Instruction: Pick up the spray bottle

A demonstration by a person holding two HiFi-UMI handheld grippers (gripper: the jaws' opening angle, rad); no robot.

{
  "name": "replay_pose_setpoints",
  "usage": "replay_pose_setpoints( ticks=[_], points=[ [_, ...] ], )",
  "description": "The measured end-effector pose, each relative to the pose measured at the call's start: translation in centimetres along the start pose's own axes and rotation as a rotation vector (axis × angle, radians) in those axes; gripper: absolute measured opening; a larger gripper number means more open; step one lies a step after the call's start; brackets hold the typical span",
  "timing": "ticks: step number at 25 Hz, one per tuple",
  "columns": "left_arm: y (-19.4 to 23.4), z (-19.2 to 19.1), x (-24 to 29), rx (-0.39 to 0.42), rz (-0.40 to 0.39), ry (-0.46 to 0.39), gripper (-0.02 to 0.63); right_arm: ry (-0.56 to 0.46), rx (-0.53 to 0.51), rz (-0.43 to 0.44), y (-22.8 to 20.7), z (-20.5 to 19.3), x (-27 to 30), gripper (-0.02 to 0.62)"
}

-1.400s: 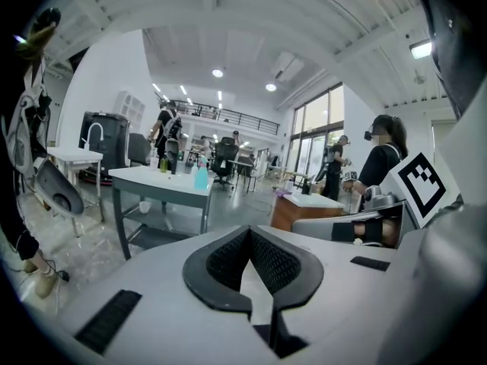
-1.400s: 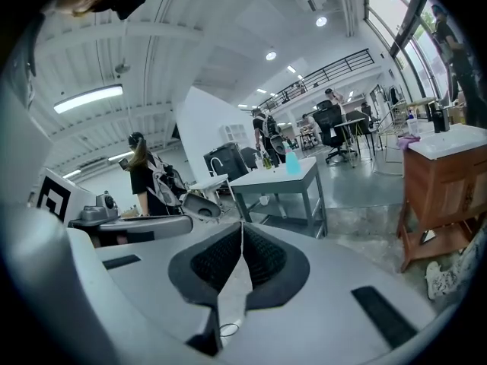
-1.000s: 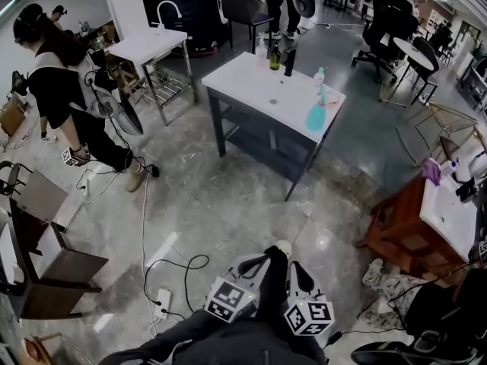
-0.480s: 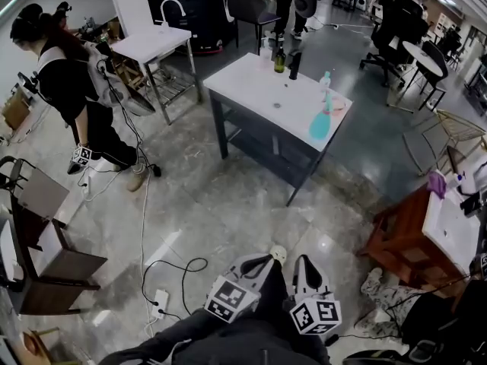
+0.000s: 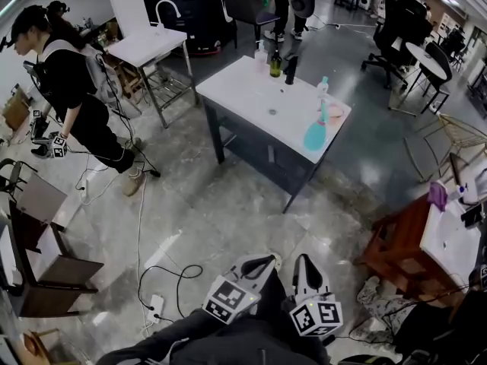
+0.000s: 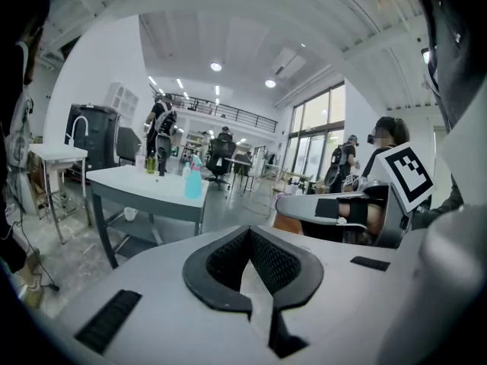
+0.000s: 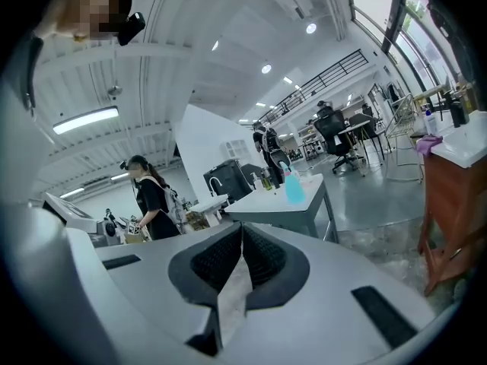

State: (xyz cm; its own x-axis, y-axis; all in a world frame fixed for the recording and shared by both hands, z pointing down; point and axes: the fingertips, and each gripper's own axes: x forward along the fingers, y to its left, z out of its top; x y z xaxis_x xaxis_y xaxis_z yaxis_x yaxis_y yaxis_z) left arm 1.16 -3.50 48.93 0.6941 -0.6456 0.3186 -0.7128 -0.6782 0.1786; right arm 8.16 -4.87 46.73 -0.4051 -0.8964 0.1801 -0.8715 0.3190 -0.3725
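The spray bottle (image 5: 316, 132), turquoise with a lighter head, stands near the right-hand edge of a white-topped table (image 5: 247, 90) across the floor. In the left gripper view the spray bottle (image 6: 194, 179) is small and far off, and likewise in the right gripper view (image 7: 293, 187). My left gripper (image 5: 264, 261) and right gripper (image 5: 300, 263) sit side by side low in the head view, well short of the table. Both are shut with nothing between the pads; the left gripper (image 6: 249, 240) and the right gripper (image 7: 242, 238) each show pads meeting.
Two dark bottles (image 5: 282, 64) and a small clear bottle (image 5: 323, 87) share the table. A person (image 5: 68, 97) bends at the left near a second white table (image 5: 148, 44). Cables and a power strip (image 5: 156, 304) lie on the floor; a wooden stand (image 5: 403, 234) is at the right.
Both grippers have carried forward a little toward the table, still shut. The person at the left has shifted further left and stands more upright.
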Motion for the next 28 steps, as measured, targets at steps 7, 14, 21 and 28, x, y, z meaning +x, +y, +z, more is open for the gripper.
replay_pose_setpoints(
  ticks=[7,14,21,28],
  points=[
    [2.4,2.0,3.8,0.0,0.017,0.001,0.008,0.012,0.005,0.012,-2.5,1.7,3.6,0.011],
    [4.8,3.2,7.6,-0.022,0.047,0.016,0.008,0.035,-0.001,0.034,-5.2,3.5,7.2,0.011],
    [6.5,4.3,12.2,-0.073,0.067,0.006,0.008,0.041,-0.015,0.071,-8.4,5.4,11.1,0.011],
    [8.1,5.7,15.0,-0.064,0.096,-0.005,0.008,0.023,-0.022,0.125,-9.8,7.2,14.3,0.011]
  ],
)
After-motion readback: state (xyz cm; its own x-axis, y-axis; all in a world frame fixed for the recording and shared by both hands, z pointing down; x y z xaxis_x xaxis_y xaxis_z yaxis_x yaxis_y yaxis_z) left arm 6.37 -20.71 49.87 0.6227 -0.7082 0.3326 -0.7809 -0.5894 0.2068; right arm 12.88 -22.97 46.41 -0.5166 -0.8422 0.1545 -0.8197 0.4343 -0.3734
